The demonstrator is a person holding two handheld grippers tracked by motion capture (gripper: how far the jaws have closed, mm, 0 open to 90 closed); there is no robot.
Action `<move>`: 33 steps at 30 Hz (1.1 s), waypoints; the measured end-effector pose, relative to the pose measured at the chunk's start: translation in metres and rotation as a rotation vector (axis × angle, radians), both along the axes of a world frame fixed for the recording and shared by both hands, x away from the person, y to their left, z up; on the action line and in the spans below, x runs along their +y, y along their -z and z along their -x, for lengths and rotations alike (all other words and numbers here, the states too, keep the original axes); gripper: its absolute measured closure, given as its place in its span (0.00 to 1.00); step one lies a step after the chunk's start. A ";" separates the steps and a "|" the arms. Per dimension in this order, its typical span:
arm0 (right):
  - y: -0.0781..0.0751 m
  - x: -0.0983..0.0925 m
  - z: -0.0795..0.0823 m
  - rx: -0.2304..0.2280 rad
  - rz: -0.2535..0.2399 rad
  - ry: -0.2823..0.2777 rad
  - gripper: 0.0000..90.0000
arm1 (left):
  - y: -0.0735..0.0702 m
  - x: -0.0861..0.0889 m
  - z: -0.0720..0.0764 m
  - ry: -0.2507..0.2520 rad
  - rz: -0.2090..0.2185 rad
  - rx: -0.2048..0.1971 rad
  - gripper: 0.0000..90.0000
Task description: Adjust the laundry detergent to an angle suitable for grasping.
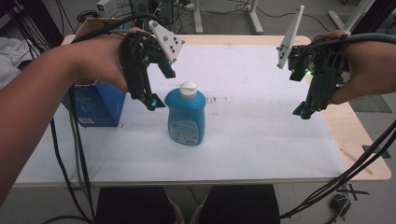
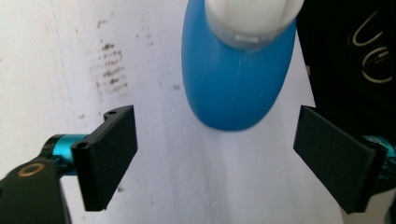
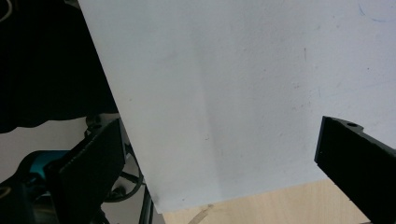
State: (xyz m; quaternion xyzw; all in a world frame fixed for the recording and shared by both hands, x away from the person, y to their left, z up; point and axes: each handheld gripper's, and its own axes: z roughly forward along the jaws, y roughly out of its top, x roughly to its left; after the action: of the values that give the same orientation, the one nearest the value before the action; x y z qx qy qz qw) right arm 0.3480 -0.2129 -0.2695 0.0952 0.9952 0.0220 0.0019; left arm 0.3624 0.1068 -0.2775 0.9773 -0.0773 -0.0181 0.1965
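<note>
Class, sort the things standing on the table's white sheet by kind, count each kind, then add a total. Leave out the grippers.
Bottles: 1, the blue bottle with a white cap
Boxes: 1, the blue box at the sheet's left edge
Total: 2

A pale wooden table (image 1: 359,140) spans the frame's middle, covered by a white sheet (image 1: 261,135). Along the top edge, white stand legs (image 1: 254,18) rise from a grey floor (image 1: 317,23) strewn with cables (image 1: 280,14).
</note>
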 end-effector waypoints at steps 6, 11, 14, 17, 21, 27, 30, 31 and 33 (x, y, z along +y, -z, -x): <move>-0.001 0.001 -0.002 -0.001 -0.004 -0.003 0.01 | -0.011 0.007 0.001 -0.042 -0.050 -0.023 0.09; -0.002 0.002 -0.004 -0.001 -0.006 -0.006 0.01 | -0.017 0.013 0.001 -0.080 -0.107 -0.028 0.06; -0.002 0.003 -0.006 0.001 -0.012 -0.012 0.01 | -0.020 0.016 0.000 -0.100 -0.137 -0.025 0.02; -0.003 0.005 -0.009 0.005 -0.012 -0.019 0.01 | -0.023 0.019 0.000 -0.111 -0.157 -0.024 0.02; -0.005 0.010 -0.012 0.009 -0.006 -0.018 0.01 | -0.026 0.022 -0.002 -0.131 -0.211 -0.034 0.02; -0.002 0.016 -0.017 0.018 -0.007 -0.037 0.01 | -0.029 0.023 -0.016 -0.165 -0.241 -0.049 0.02; 0.001 0.019 -0.019 0.027 -0.001 -0.042 0.01 | -0.028 0.021 -0.022 -0.177 -0.254 -0.040 0.02; 0.002 0.020 -0.021 0.027 -0.004 -0.053 0.01 | -0.027 0.020 -0.024 -0.181 -0.258 -0.038 0.02; 0.003 0.021 -0.022 0.030 -0.004 -0.054 0.01 | -0.027 0.020 -0.024 -0.181 -0.258 -0.038 0.02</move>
State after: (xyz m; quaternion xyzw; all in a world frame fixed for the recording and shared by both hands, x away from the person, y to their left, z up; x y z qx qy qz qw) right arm 0.3705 -0.1919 -0.2727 0.0688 0.9973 0.0228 -0.0138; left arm 0.3862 0.1266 -0.2501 0.9975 0.0104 0.0082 0.0688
